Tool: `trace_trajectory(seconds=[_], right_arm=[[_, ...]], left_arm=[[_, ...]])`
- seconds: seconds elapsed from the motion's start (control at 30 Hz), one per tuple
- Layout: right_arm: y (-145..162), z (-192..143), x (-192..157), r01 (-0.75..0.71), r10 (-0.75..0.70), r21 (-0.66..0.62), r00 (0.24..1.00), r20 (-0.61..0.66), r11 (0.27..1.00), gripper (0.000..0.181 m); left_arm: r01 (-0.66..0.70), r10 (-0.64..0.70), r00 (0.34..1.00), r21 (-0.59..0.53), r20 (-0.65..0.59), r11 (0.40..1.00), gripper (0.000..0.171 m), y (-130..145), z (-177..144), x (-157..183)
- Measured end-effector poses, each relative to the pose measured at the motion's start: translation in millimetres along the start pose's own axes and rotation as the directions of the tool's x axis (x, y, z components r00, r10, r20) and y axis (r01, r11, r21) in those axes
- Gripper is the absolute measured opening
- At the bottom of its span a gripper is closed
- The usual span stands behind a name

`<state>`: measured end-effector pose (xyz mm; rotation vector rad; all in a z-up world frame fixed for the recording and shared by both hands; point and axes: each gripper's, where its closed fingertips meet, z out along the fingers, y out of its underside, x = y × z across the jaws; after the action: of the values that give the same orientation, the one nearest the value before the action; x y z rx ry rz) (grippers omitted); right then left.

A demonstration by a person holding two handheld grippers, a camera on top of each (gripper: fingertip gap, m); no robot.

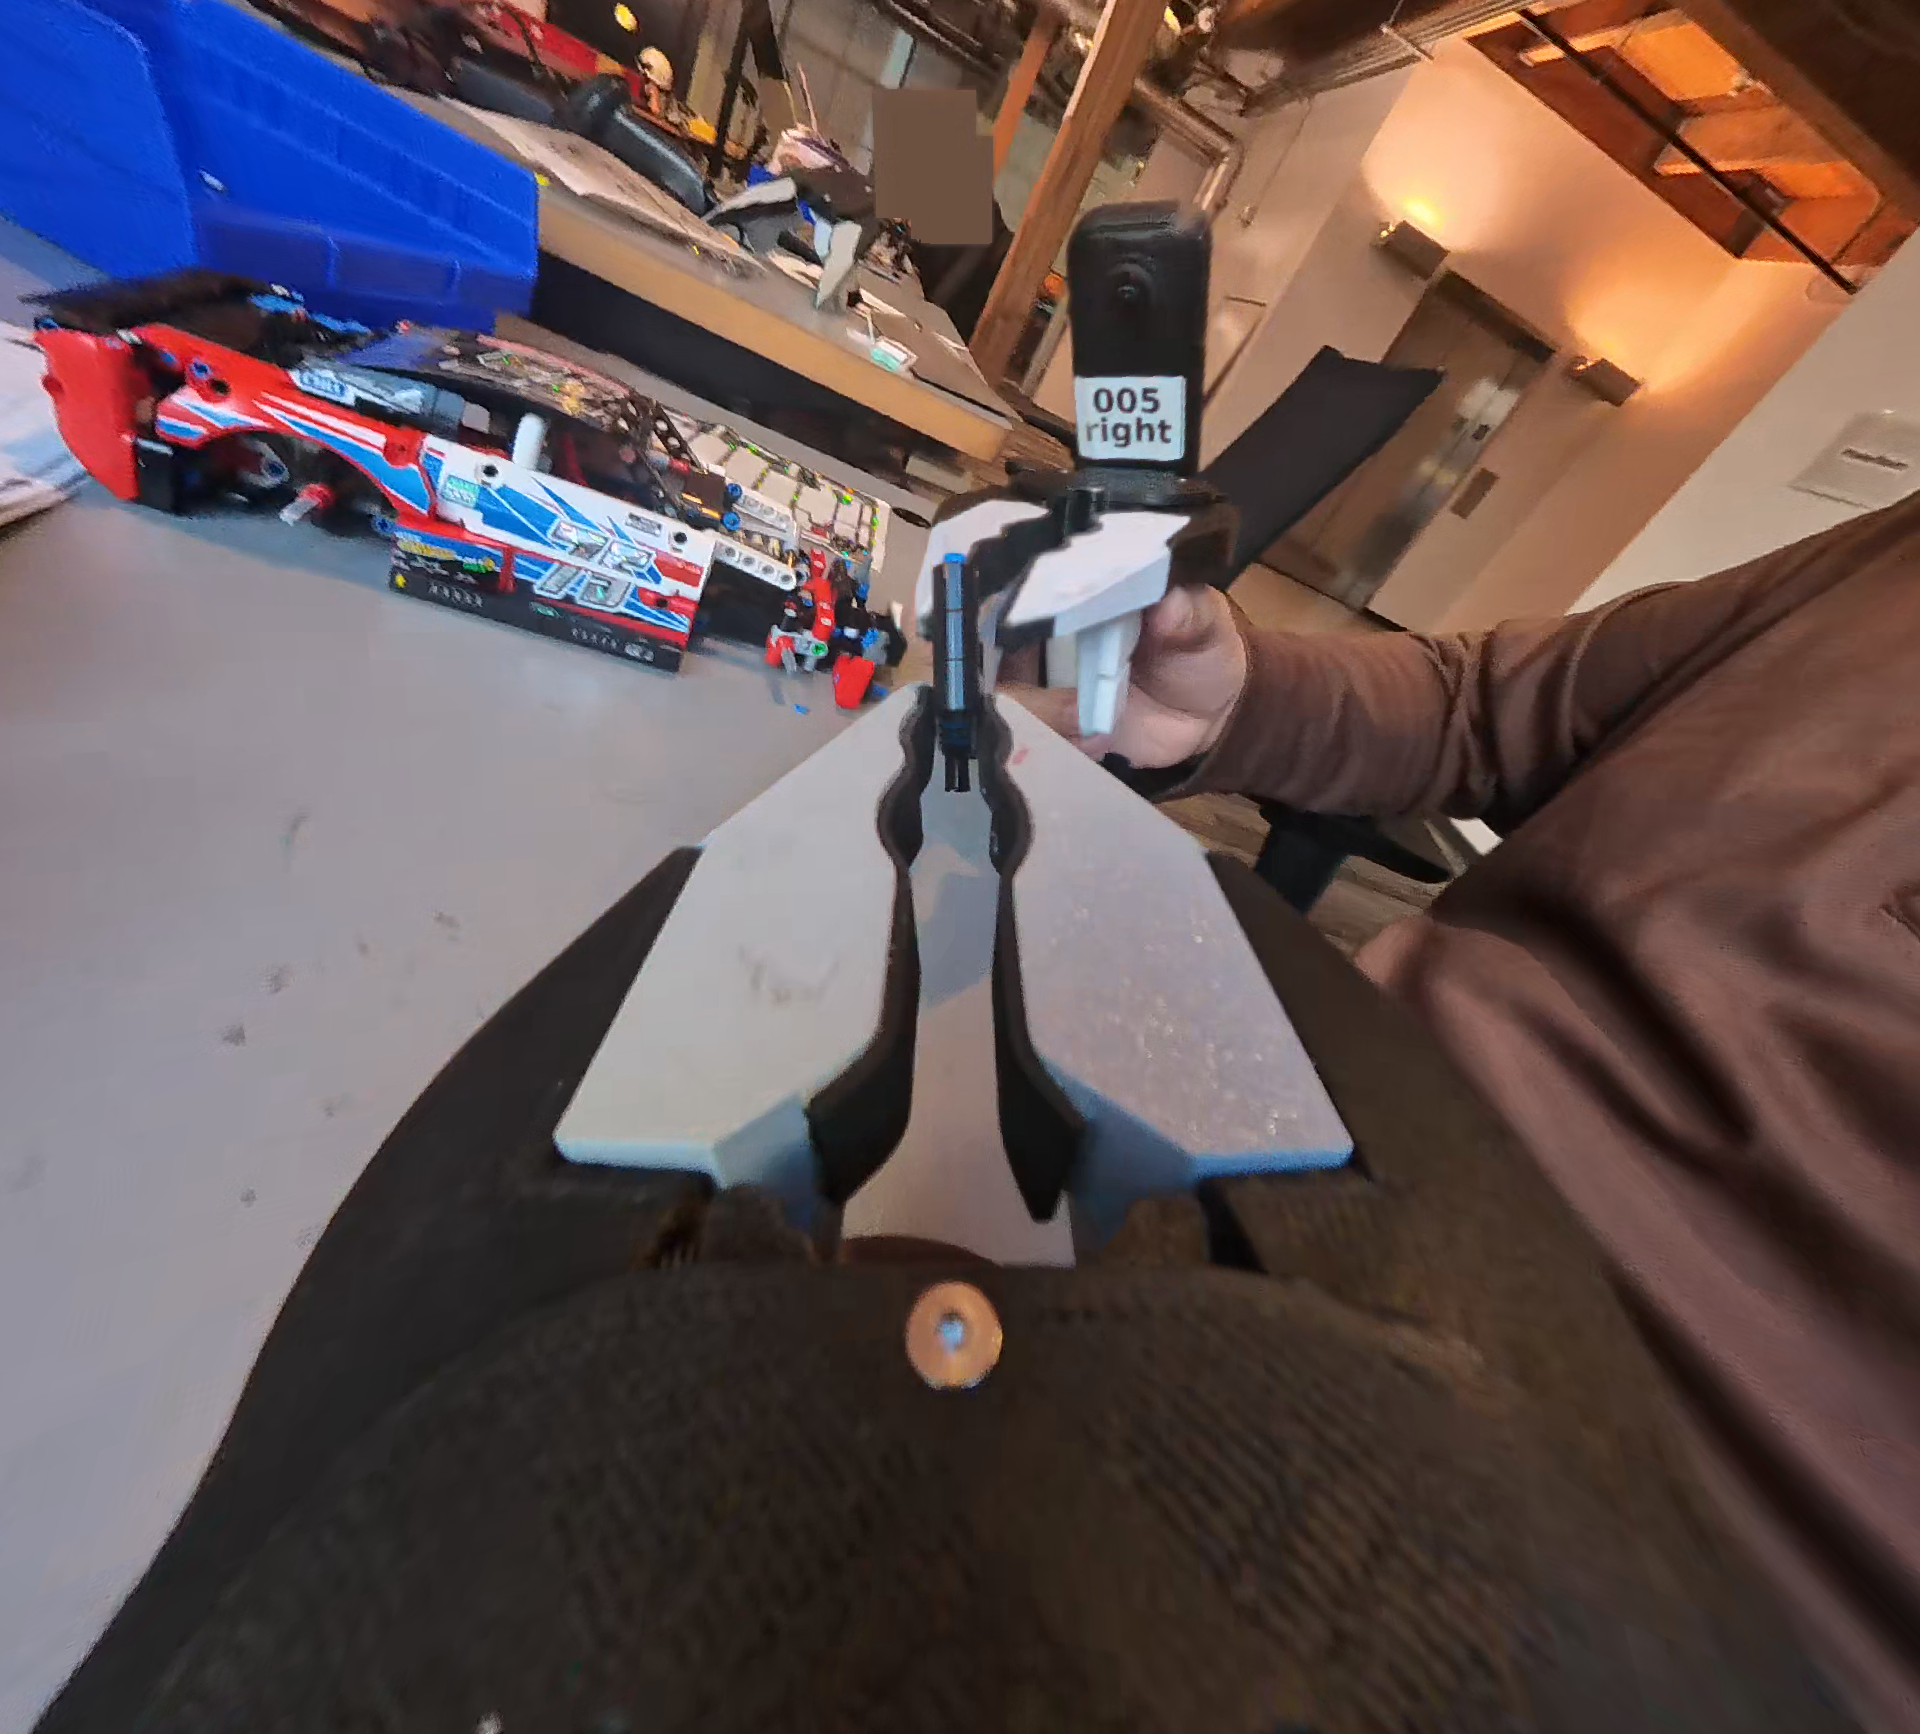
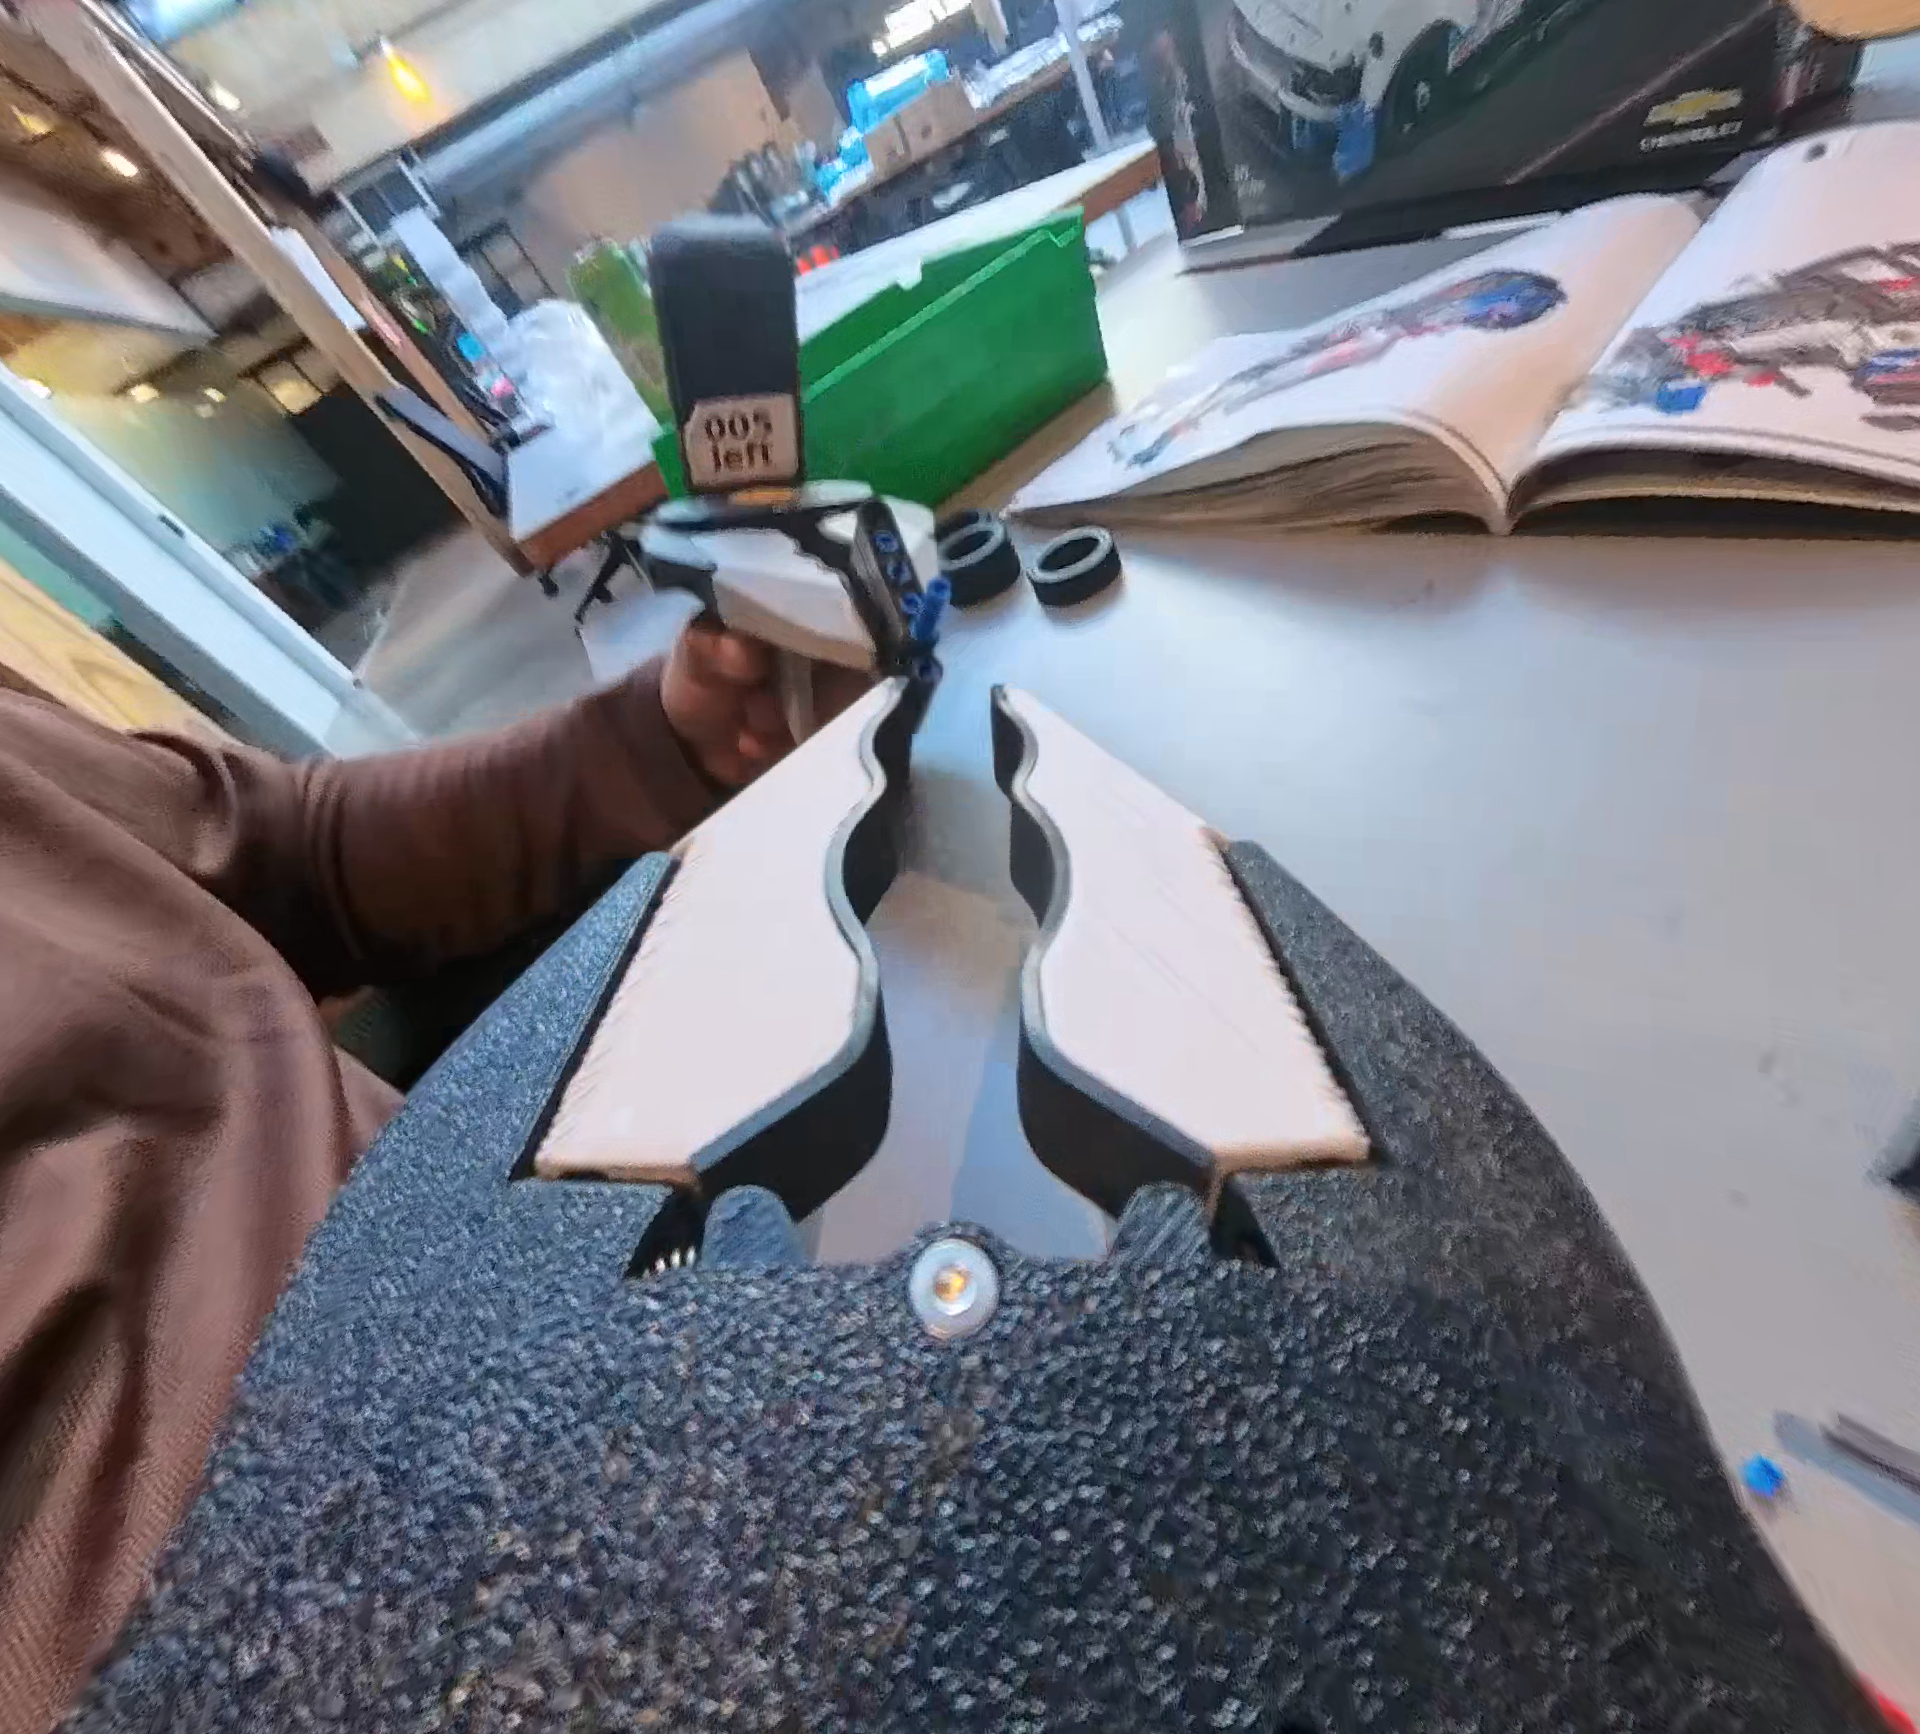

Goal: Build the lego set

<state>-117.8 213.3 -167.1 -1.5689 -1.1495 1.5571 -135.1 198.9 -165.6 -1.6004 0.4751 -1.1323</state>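
Left fingers [image 1: 902, 754] pinch black beam [image 1: 953, 645] — right fingers [image 2: 1029, 785] apart.

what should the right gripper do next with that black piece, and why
Probably close the right gripper on the free end of the black piece. The left gripper pinches one end, and the right one's fingers are apart beside the piece and its blue pins.

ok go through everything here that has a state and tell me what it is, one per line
left tongs: shut on the black beam
black beam: held upright, blue pins in it
right tongs: open, holding nothing
instruction book: lying open on the table
lego car: partly built, no wheels fitted
tyres: loose on the table
green bin: open-topped
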Motion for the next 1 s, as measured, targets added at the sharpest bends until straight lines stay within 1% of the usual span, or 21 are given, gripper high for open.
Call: trace_trajectory(seconds=[0.1,0.17,0.23,0.3,0.37,0.43,0.47,0.5,0.57,0.63,0.67,0.77,0.83,0.87,0.9,0.93,0.97,1.0], right_arm=[[-12,10,-6,-0.027,0.026,0.028,0.999,0.041,0.999,0.016],[-13,18,-1,-0.009,0.009,0.029,1.0,0.015,1.0,0.007],[-16,23,1,-0.024,0.023,0.045,1.0,0.021,0.999,0.006],[-16,29,3,-0.041,0.04,0.039,0.999,0.03,0.998,0.005],[-14,35,4,-0.052,0.051,0.018,0.998,0.04,0.999,0.004],[-9,42,5,-0.034,0.035,-0.012,0.999,0.028,0.999,0.004],[-8,45,5,-0.027,0.027,-0.018,0.999,0.022,0.999,0.004],[-7,48,6,-0.029,0.03,-0.019,0.999,0.015,0.999,0.004],[-5,53,11,-0.044,0.044,-0.032,0.999,-0.009,0.999,0.005],[-3,56,17,-0.034,0.032,-0.05,0.999,-0.038,0.998,0.005],[0,58,20,-0.024,0.02,-0.066,0.998,-0.061,0.998,0.004],[5,64,28,0.005,-0.011,-0.072,0.996,-0.093,0.997,0.004],[2,69,33,-0.045,0.042,-0.026,0.994,-0.097,0.999,0.002],[-10,67,42,-0.064,0.07,0.051,0.988,-0.141,0.997,0.002],[-37,55,56,-0.082,0.119,0.192,0.975,-0.187,0.978,0.002],[-68,37,71,-0.119,0.189,0.334,0.964,-0.185,0.935,0.002],[-91,24,79,-0.143,0.222,0.407,0.963,-0.154,0.902,0.002],[-97,27,77,-0.155,0.207,0.359,0.972,-0.112,0.921,0.003]], left_arm=[[-0.041,0.04,0.999,0.021,0.033,0.999,0.004,-2,3,1],[-0.043,0.042,0.997,0.02,0.062,0.999,0.005,-2,3,-2],[-0.034,0.03,0.996,0.05,0.089,0.998,0.004,-5,0,-6],[0.008,-0.014,0.994,0.057,0.109,0.998,0.004,-5,-4,-11],[0.048,-0.052,0.991,0.039,0.124,0.998,0.006,-2,-8,-16],[0.03,-0.033,0.992,0.026,0.119,0.999,0.016,-2,-11,-16],[0.025,-0.025,0.99,0.008,0.135,1.0,0.015,0,-12,-18],[0.026,-0.024,0.984,-0.011,0.175,1.0,0.006,2,-12,-23],[0.037,-0.031,0.976,-0.025,0.218,0.999,0.005,5,-13,-29],[0.059,-0.049,0.968,-0.035,0.246,0.998,0.005,7,-14,-34],[0.067,-0.049,0.961,-0.057,0.273,0.996,0.005,10,-15,-38],[0.023,0.029,0.916,-0.124,0.401,0.992,0.005,17,-19,-49],[-0.015,0.077,0.88,-0.136,0.468,0.991,0.005,16,-21,-55],[-0.01,0.082,0.868,-0.148,0.49,0.989,0.004,17,-22,-58],[0.043,0.069,0.876,-0.22,0.477,0.974,0.004,31,-19,-58],[0.043,0.069,0.881,-0.224,0.469,0.974,0.004,33,-17,-54],[0.037,0.069,0.882,-0.213,0.467,0.976,0.004,33,-16,-50],[0.031,0.064,0.878,-0.191,0.474,0.981,0.004,31,-17,-48]])
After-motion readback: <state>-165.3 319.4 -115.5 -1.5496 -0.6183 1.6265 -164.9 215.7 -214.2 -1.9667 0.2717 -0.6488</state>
